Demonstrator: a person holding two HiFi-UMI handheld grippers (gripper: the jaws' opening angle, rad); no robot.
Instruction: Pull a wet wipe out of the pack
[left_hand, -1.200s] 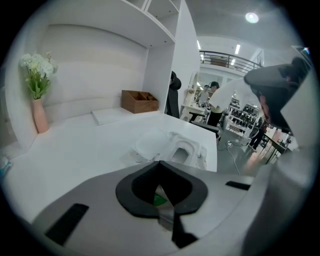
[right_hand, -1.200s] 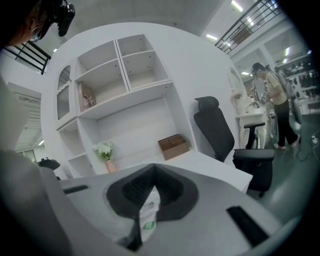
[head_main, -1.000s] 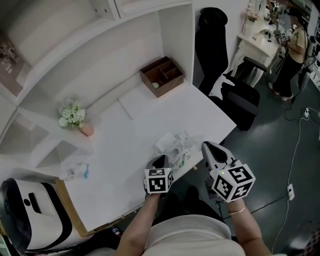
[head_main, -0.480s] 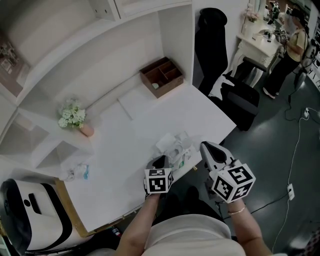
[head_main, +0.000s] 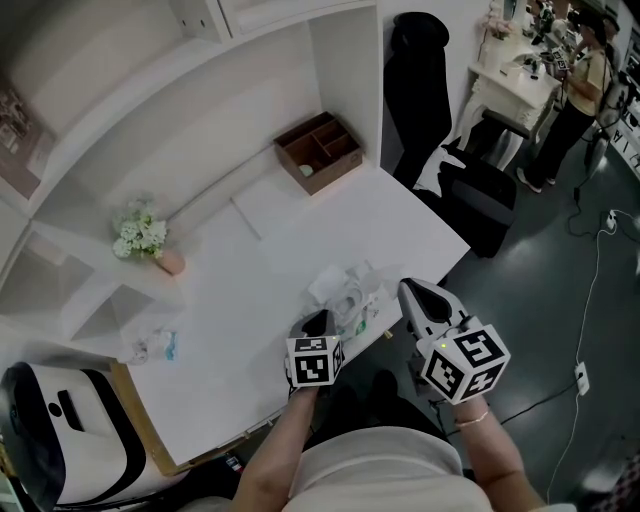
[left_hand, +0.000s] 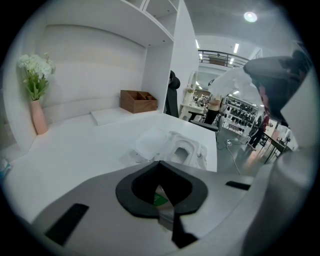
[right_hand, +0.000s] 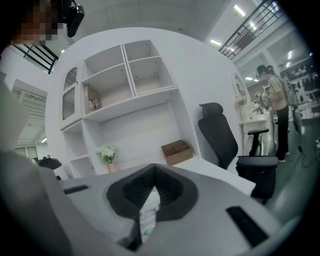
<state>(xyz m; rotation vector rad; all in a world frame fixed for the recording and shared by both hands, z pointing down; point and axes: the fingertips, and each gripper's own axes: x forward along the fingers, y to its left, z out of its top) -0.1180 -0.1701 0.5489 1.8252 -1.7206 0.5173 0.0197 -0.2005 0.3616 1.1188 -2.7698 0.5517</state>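
Nothing on the desk (head_main: 290, 235) has shifted over the last second, and both grippers sit where they were; only the person standing far off in the room has stepped a little.

The left gripper (head_main: 317, 323) is at the desk's near edge, its jaws pressed together on the near end of the wet wipe pack (head_main: 349, 299). A sliver of the pack's white and green wrapper shows in the seam between them. The pack lies flat on the desk near the front edge with its lid flipped open.

The right gripper (head_main: 405, 291) hangs just to the right of the pack, raised off the desk, its jaws clamped on a white wet wipe (right_hand: 149, 207). Whether the wipe is fully clear of the pack I cannot tell.

Farther back stand a wooden organiser box (head_main: 320, 152) by the shelf wall and a pink vase of white flowers (head_main: 150, 238) on the left.
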